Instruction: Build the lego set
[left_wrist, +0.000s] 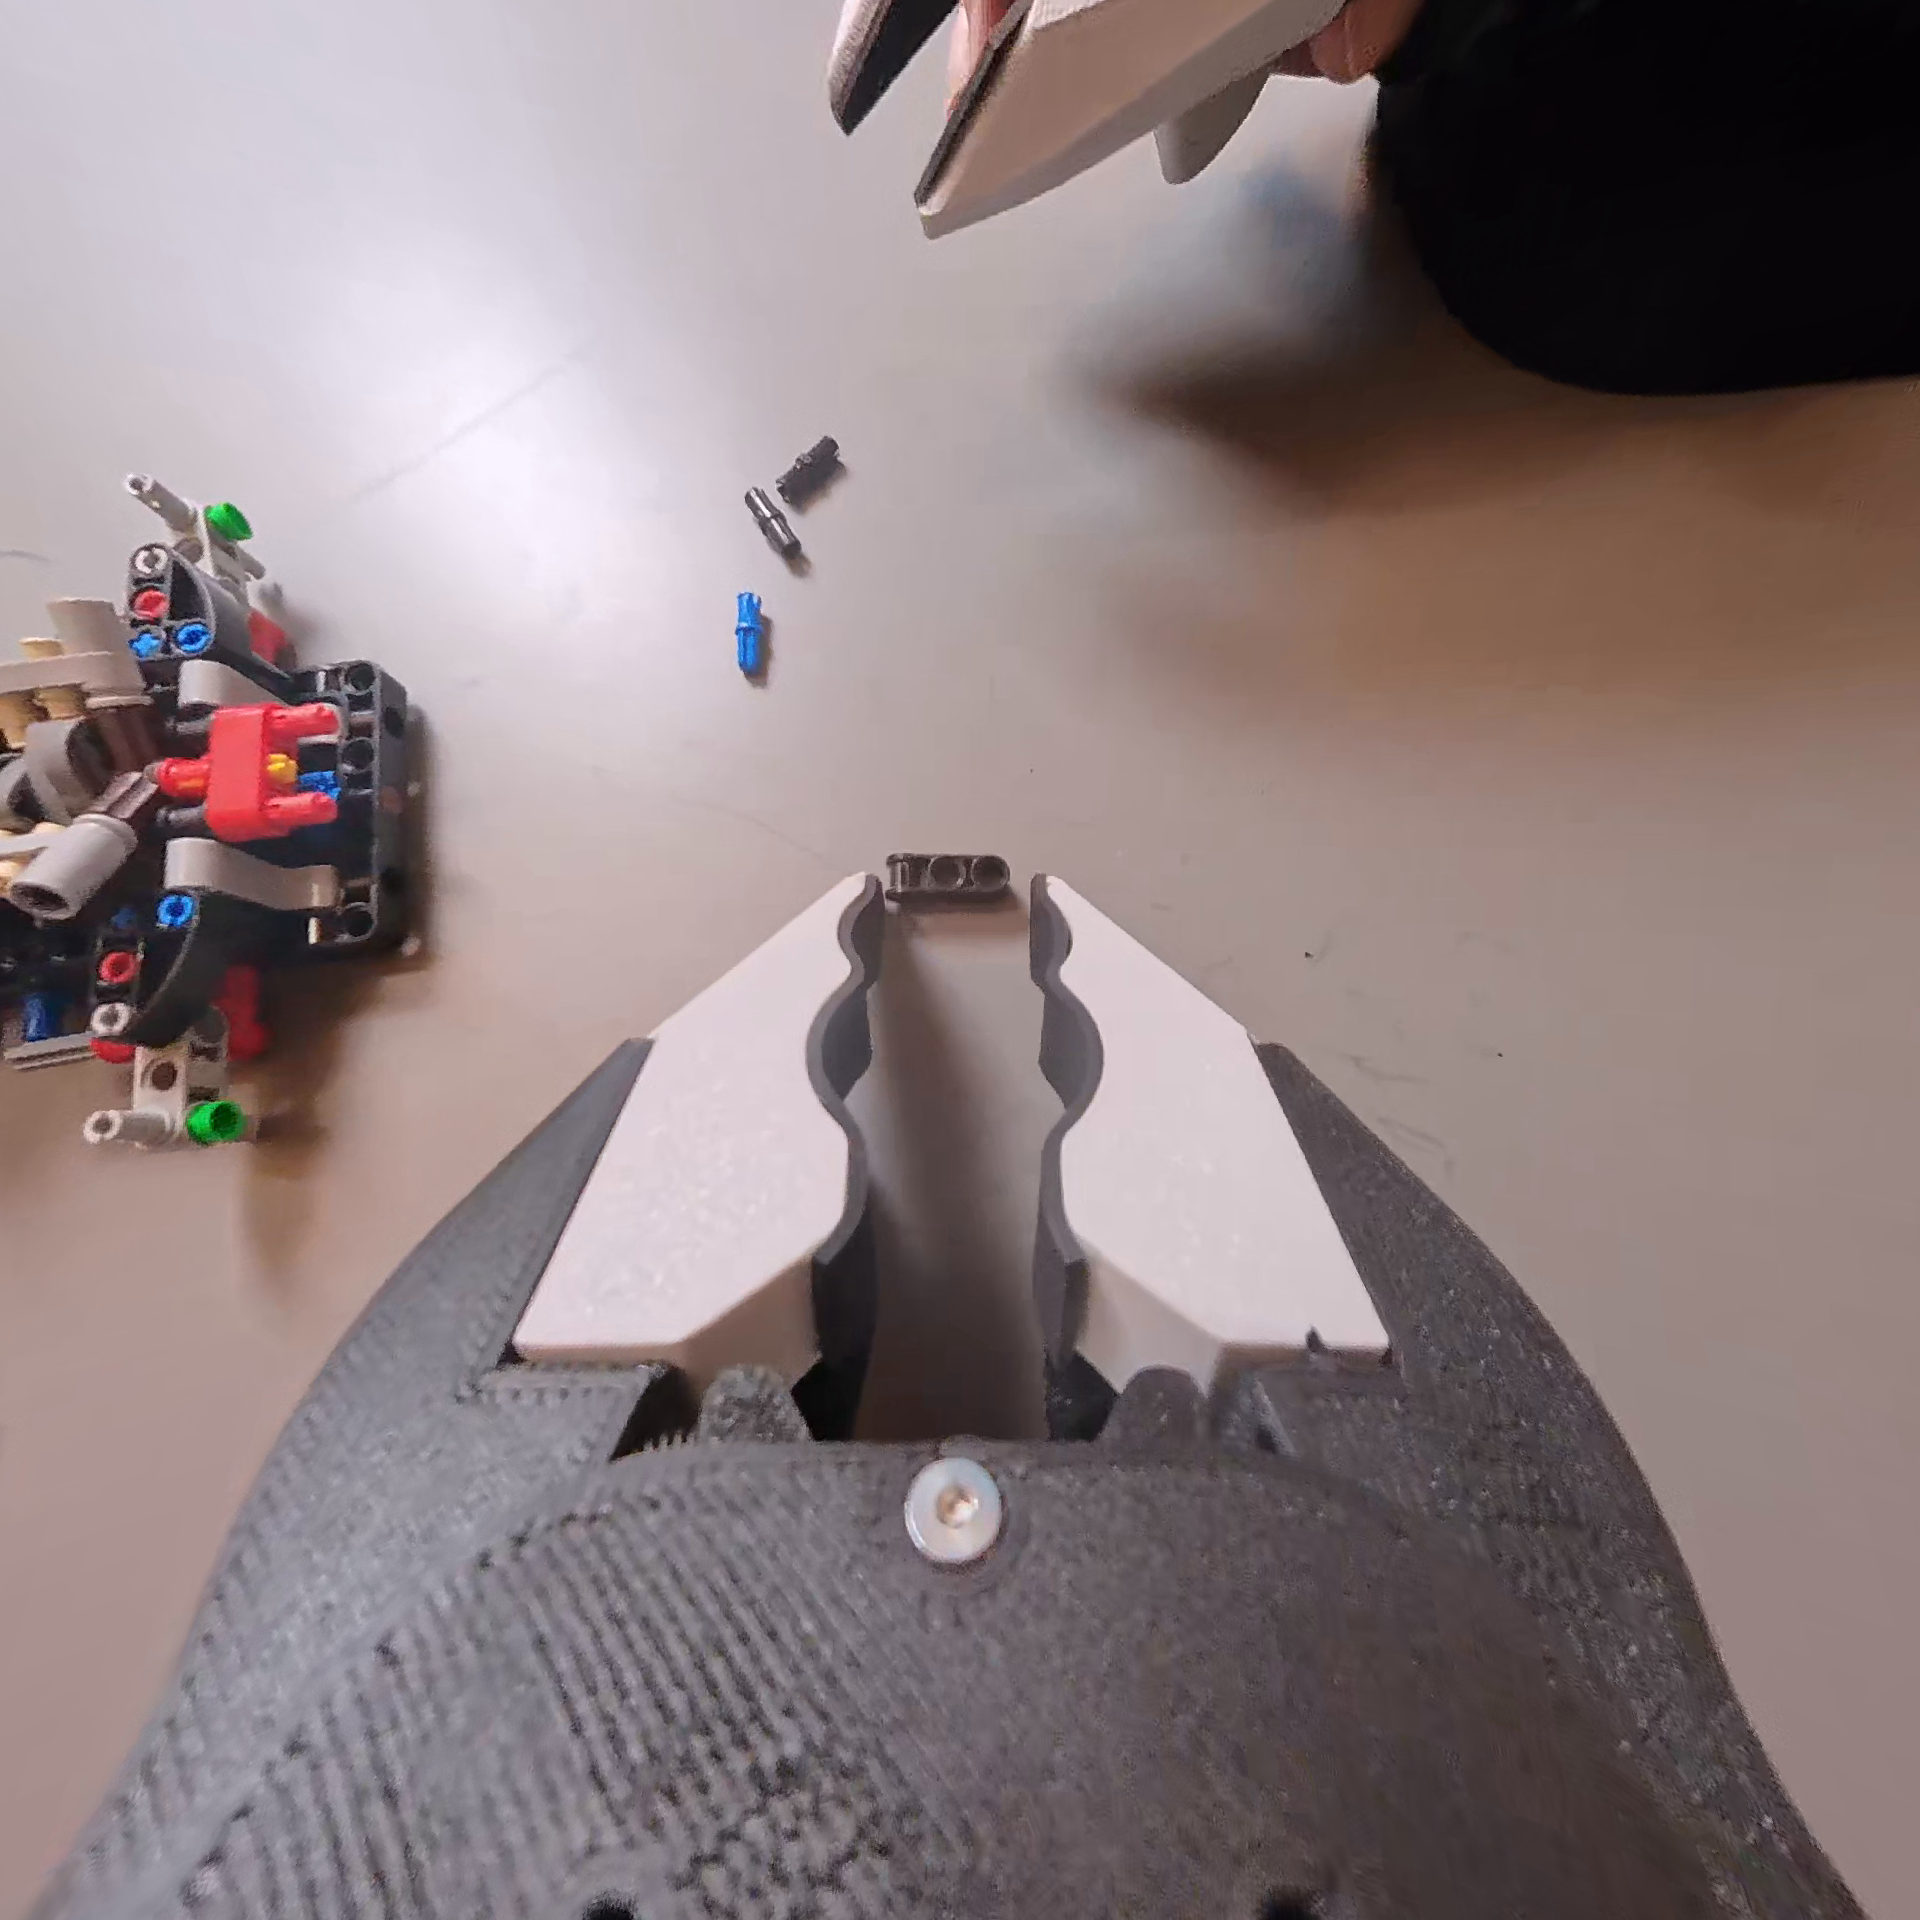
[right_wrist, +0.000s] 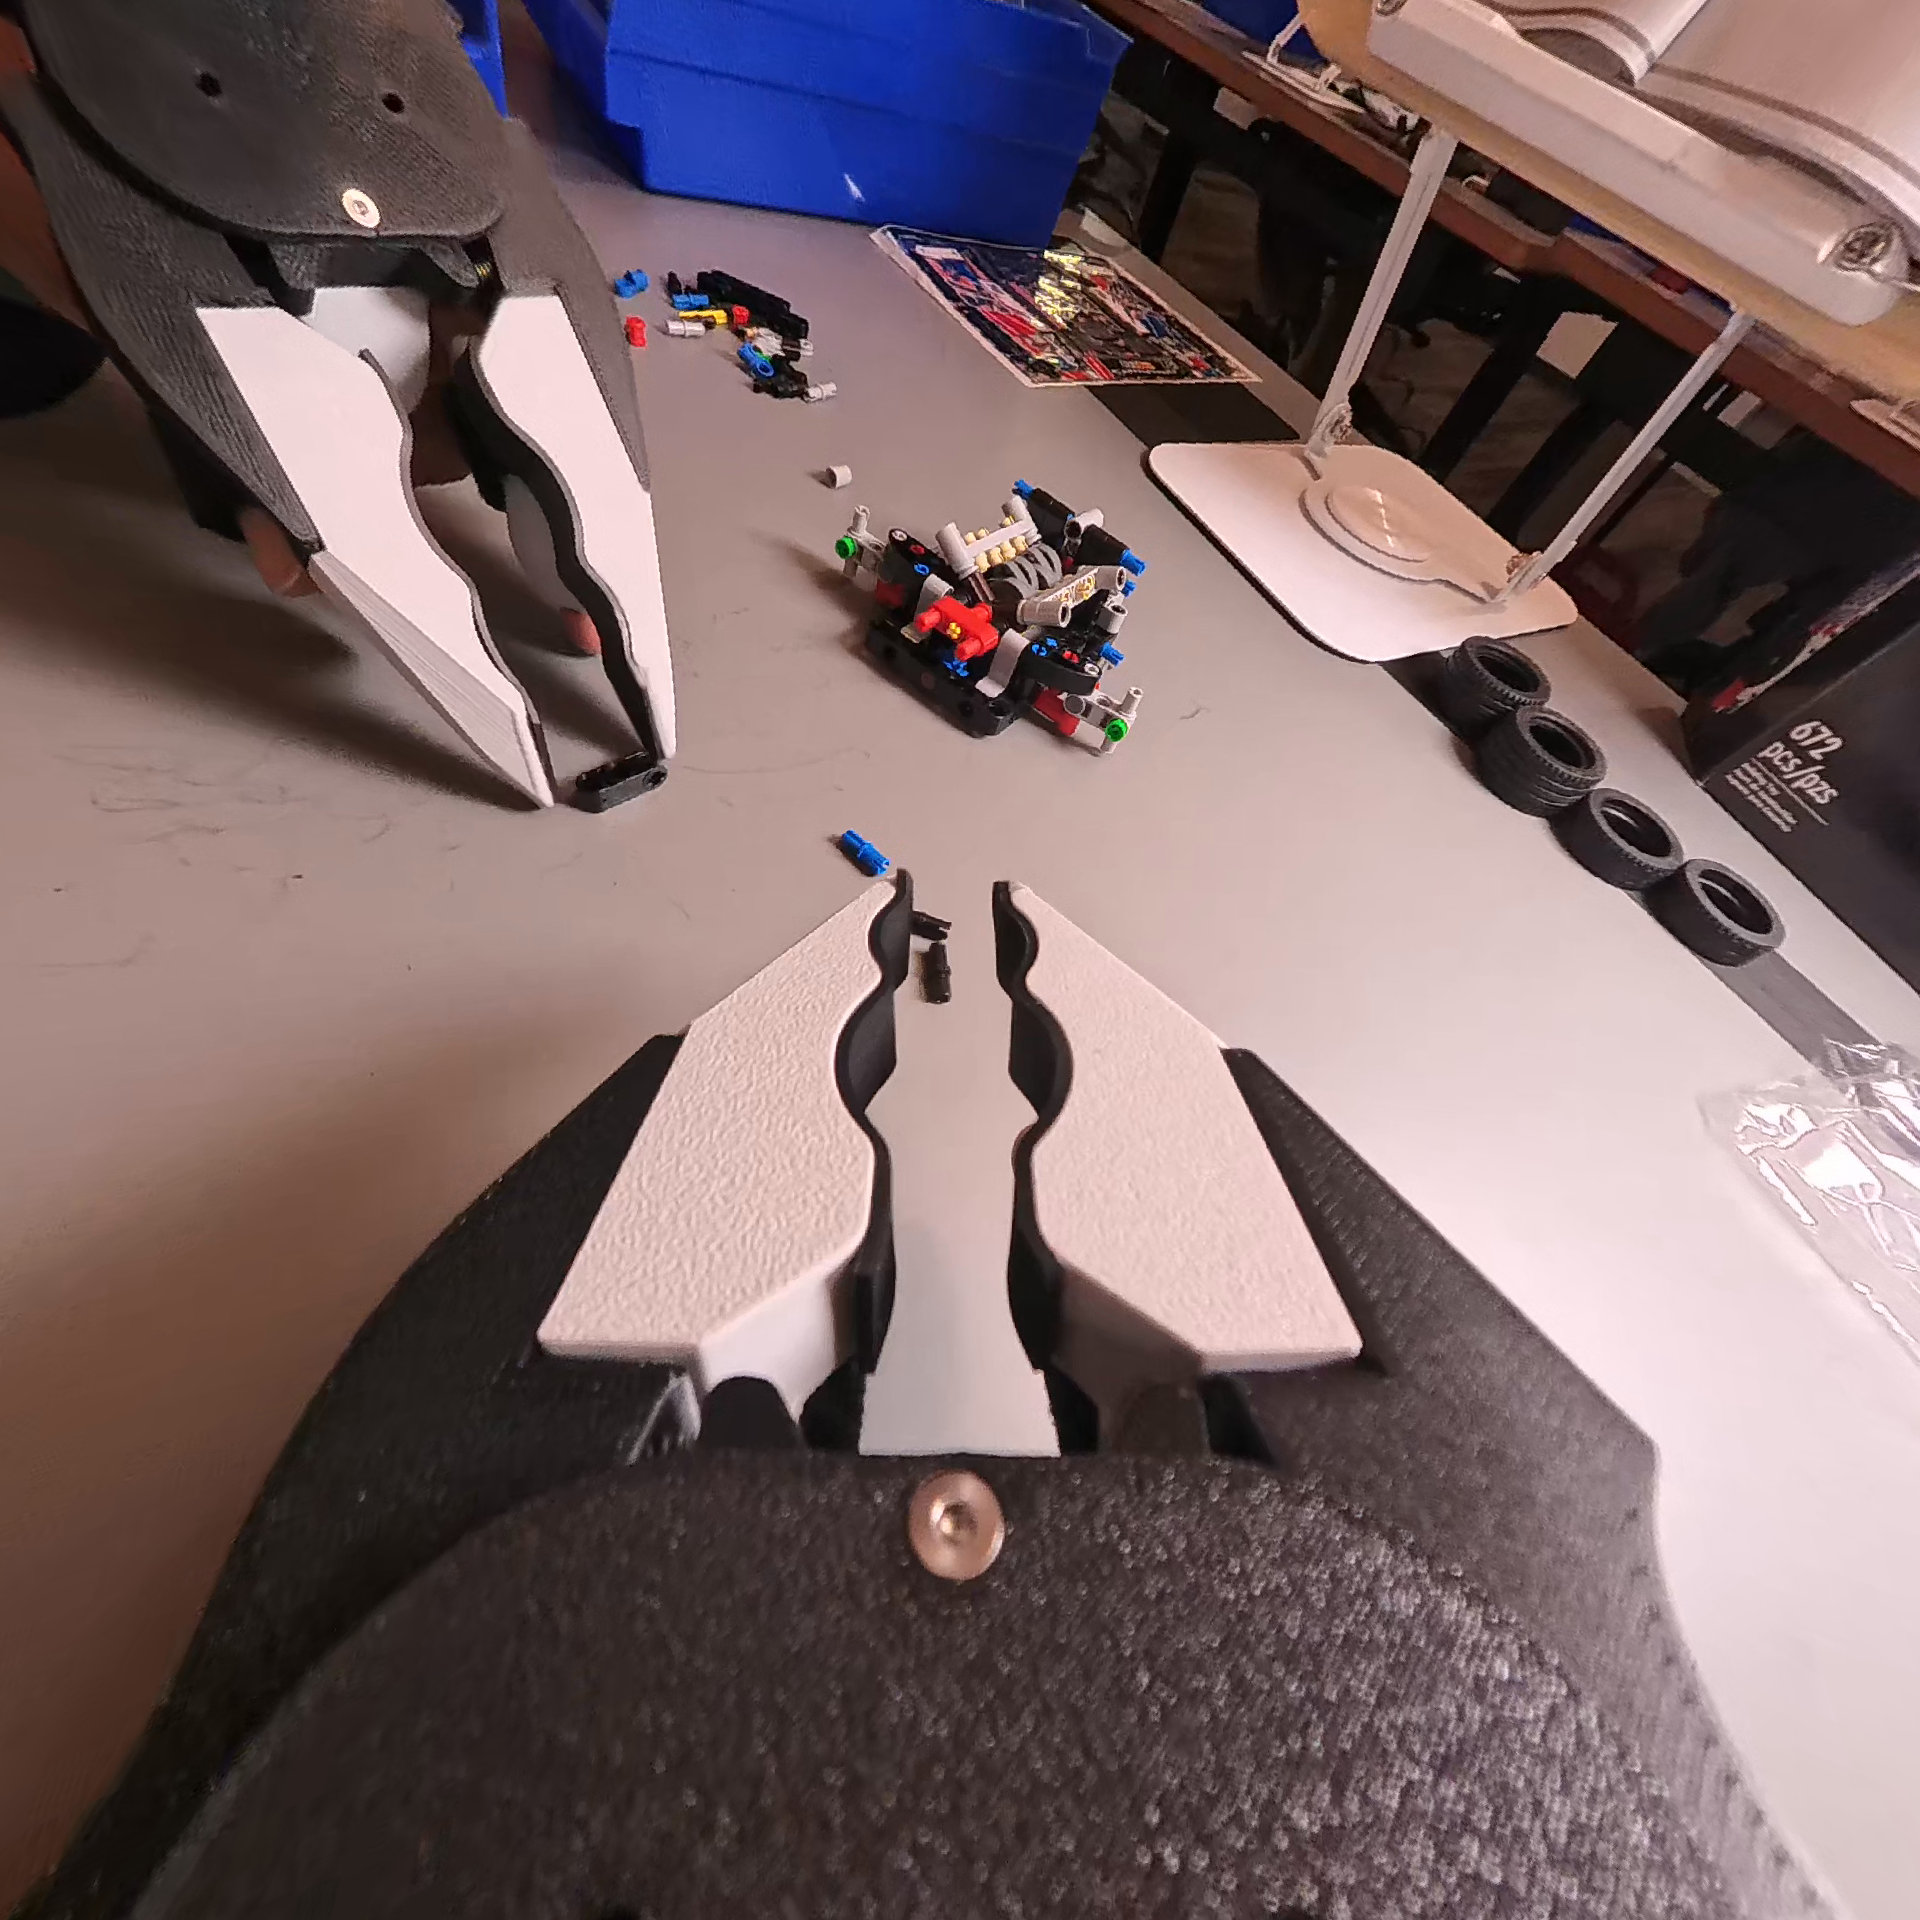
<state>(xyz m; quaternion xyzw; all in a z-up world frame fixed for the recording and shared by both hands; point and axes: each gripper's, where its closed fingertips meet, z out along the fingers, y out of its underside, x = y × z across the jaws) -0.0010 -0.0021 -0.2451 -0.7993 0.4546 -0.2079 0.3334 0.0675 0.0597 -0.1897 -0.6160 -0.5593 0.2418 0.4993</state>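
Observation:
My left gripper (left_wrist: 956, 883) is open, tips down at the table, one on each side of a small black two-hole connector (left_wrist: 948, 873) that lies flat. The right wrist view shows the same gripper (right_wrist: 603, 774) and connector (right_wrist: 620, 781). My right gripper (right_wrist: 951, 888) is open, with two black pins (right_wrist: 935, 951) lying on the table between its tips. A blue pin (right_wrist: 862, 850) lies just left of it. The left wrist view shows the black pins (left_wrist: 790, 488), the blue pin (left_wrist: 748, 629) and the right gripper (left_wrist: 935, 156) above them. The partly built lego model (right_wrist: 997, 623) sits mid-table, also at the left of the left wrist view (left_wrist: 239, 790).
A pile of loose parts (right_wrist: 743, 322) and a grey bush (right_wrist: 837, 476) lie farther back. Blue bins (right_wrist: 831, 104) and a booklet (right_wrist: 1060, 312) are behind. A lamp base (right_wrist: 1361, 551), several tyres (right_wrist: 1610, 800), a black box (right_wrist: 1818, 748) and a plastic bag (right_wrist: 1839, 1164) stand right. Across from one pair of fingers to the other is roughly 11 centimeters.

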